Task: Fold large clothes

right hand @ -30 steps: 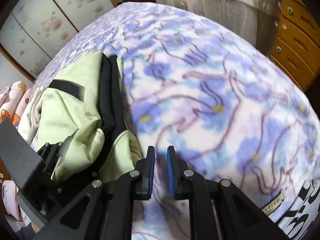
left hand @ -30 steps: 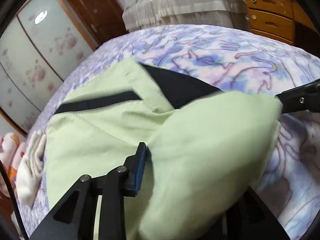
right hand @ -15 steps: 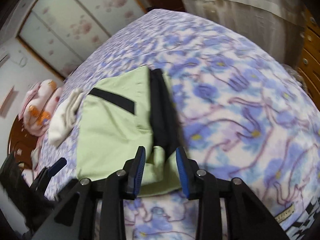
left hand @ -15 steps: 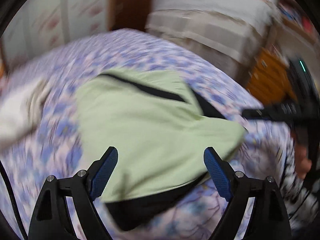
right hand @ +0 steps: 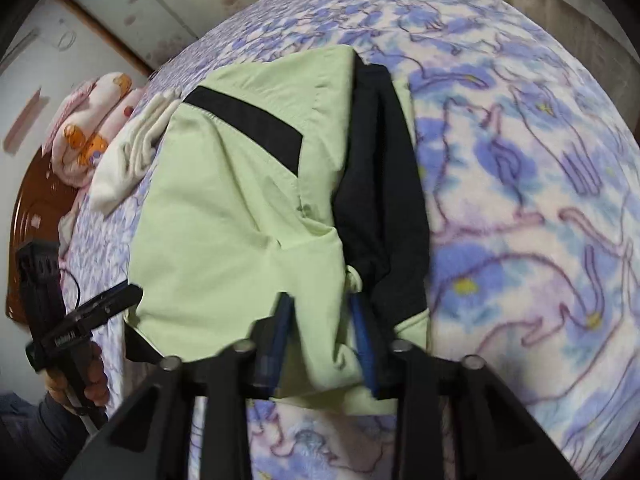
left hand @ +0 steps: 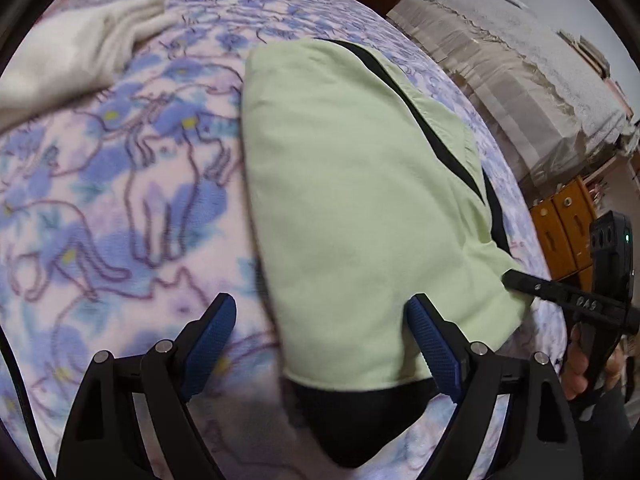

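Note:
A light green jacket with black trim [left hand: 352,200] lies folded on the flowered bedspread [left hand: 120,208]; it also shows in the right wrist view [right hand: 240,216]. My left gripper [left hand: 320,340] is open and empty, its jaws wide apart over the jacket's near edge. My right gripper [right hand: 320,320] is open, its fingers set either side of a fold at the jacket's near corner, not pinching it. It also shows at the far right of the left wrist view [left hand: 516,278].
A folded cream cloth [left hand: 76,48] lies on the bed to the left of the jacket. A pink patterned bundle [right hand: 88,128] sits by the wooden headboard [right hand: 28,216]. A covered piece of furniture [left hand: 520,64] and a wooden dresser [left hand: 568,232] stand beyond the bed.
My left gripper let go of the green jacket, opened wide and pulled back. The jacket now lies flat, folded over. My right gripper opened from nearly shut and moved onto the jacket's near corner.

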`<state>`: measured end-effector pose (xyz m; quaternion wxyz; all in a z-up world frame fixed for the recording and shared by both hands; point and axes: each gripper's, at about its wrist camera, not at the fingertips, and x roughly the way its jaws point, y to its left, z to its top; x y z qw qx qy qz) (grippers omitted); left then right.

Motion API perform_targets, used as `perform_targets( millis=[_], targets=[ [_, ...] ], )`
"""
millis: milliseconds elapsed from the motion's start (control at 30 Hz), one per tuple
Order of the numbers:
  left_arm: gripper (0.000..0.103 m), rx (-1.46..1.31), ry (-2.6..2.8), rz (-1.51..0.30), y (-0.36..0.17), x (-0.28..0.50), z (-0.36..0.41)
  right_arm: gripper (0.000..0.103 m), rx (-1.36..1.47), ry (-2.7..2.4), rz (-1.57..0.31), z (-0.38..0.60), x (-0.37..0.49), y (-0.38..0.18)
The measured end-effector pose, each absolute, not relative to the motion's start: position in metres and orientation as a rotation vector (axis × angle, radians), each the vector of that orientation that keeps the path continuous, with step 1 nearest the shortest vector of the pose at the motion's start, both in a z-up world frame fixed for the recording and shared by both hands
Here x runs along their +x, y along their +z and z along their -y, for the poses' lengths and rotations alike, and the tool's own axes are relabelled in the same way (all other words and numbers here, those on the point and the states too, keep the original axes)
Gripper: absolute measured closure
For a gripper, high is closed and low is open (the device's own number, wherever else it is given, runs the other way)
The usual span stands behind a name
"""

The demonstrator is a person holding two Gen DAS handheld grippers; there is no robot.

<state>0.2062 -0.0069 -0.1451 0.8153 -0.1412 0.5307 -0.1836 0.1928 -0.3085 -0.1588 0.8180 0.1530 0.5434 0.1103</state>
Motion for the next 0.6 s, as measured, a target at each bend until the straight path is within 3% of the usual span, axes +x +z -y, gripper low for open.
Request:
perform_targets(
  millis=[33,133,267,433,600],
  targets=[
    [0.018,-0.301,-0.393,-1.128,-0.146,0.207,0.009,0.094,0.301,0.242,-1.143,0.307,0.191,-0.155],
    [0.025,-0.278,-0.403,-1.116,-0.141,0.205,0.019,0.098,0.243,0.216,-1.077,0.304,0.180,-0.140],
    [0.027,-0.249,-0.422,-1.060,-0.135,0.195,0.029,0.100,0.274,0.151,-0.903,0.320,0.146,-0.110],
    [0.027,-0.246,-0.429,-1.121,-0.155,0.191,0.042,0.101,0.346,0.055,-1.047,0.345,0.140,-0.183],
    [0.027,-0.163,-0.441,-1.117,-0.144,0.184,0.050,0.097,0.336,0.039,-1.011,0.341,0.140,-0.156]
  ],
)
